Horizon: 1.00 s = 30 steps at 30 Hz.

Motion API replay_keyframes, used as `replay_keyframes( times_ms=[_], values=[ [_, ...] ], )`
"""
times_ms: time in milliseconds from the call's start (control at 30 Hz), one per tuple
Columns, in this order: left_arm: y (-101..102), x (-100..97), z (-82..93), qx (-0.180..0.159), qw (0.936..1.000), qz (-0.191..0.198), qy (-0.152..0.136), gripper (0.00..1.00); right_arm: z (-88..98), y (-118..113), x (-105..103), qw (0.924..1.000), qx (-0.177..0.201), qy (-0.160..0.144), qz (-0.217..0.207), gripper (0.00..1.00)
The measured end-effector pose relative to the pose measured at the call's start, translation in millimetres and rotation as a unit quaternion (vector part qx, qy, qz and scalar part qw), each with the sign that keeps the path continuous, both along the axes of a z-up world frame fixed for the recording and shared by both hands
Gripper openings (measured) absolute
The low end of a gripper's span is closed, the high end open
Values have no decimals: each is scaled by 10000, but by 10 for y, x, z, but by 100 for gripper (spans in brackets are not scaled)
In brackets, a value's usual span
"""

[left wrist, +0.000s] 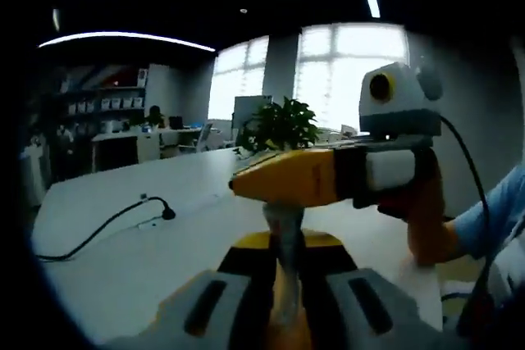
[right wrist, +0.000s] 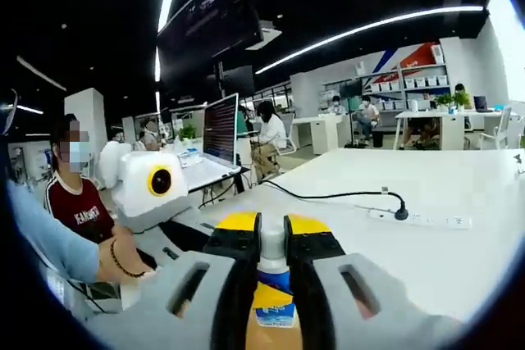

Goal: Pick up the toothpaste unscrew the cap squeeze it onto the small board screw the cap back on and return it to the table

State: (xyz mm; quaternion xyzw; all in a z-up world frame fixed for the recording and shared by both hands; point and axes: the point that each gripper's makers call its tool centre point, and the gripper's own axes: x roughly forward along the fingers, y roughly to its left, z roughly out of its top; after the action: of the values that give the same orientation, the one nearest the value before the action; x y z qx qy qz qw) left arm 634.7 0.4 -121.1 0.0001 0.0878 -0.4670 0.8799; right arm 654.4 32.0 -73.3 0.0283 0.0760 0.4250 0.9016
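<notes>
- Toothpaste tube (right wrist: pixel 273 297) held up off the white bench (right wrist: pixel 459 194), between the two grippers, long axis running from one to the other.
- In the right gripper view, white cap end (right wrist: pixel 271 245) pinched between the dark pads; blue-and-yellow tube body below it, running toward the camera.
- Right gripper (right wrist: pixel 271 243) closed on the cap, set up for the twisting.
- In the left gripper view, tube (left wrist: pixel 285 239) standing up from between the jaws, flat tail end clamped low, nozzle end going up into the other gripper.
- Left gripper (left wrist: pixel 283 284) closed on the tube body, acting as the steady anchor.
- Right gripper's yellow body (left wrist: pixel 295 178) lying crosswise over the tube top in the left gripper view, a hand (left wrist: pixel 435 239) behind it.
- Judged step: unscrewing, cap not yet visibly off; coming move likely a turn about the tube's long axis.
- Farther out: power strip (right wrist: pixel 418 219) with black cable, potted plant (left wrist: pixel 279 127), seated people at desks.
</notes>
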Motion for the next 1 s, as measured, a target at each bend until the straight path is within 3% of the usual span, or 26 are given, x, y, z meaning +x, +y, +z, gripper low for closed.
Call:
replay_keyframes(
  times_ms=[167, 267, 400, 433, 500, 533, 600, 700, 767, 867, 900, 1000],
  values=[
    [-19, 22, 61, -292, 9995, 3, 71, 9, 98, -45, -25, 9998, 112, -145, -102, 11],
    [-59, 34, 15, -93, 9999, 63, -115, 9, 151, -67, -14, 9991, 367, -137, -158, 11],
    [-49, 8, 1, -8, 10000, 18, -54, 9, 128, -18, -50, 9994, 289, -177, 71, 12],
    [-44, -29, -1, -16, 9999, -131, 14, 9, 130, 30, -94, 9986, 208, -308, 376, 12],
    [-41, -66, 34, -169, 9989, -408, 139, 9, 199, 49, -164, 9959, 428, -485, 628, 13],
    [-41, -96, 74, -264, 9977, -612, 127, 9, 274, 55, -192, 9932, 481, -764, 739, 13],
    [-28, -162, 71, -291, 9949, -907, 337, 9, 368, -11, -226, 9927, 524, -801, 734, 18],
    [-19, -295, 40, -269, 9891, -1355, 519, 8, 576, -148, -237, 9870, 509, -1273, 844, 27],
    [-11, -328, 98, -513, 9850, -1485, 712, 8, 652, -207, -290, 9836, 796, -1109, 1179, 27],
    [-14, -496, 156, -598, 9735, -2025, 875, 8, 710, -190, -480, 9665, 1235, -777, 2113, 24],
    [-16, -553, 169, -580, 9705, -2178, 857, 8, 711, -180, -513, 9628, 1251, -775, 2267, 24],
    [-39, -716, 195, -521, 9615, -2587, 760, 8, 612, -75, -756, 9395, 1268, -424, 3153, 25]
  ],
)
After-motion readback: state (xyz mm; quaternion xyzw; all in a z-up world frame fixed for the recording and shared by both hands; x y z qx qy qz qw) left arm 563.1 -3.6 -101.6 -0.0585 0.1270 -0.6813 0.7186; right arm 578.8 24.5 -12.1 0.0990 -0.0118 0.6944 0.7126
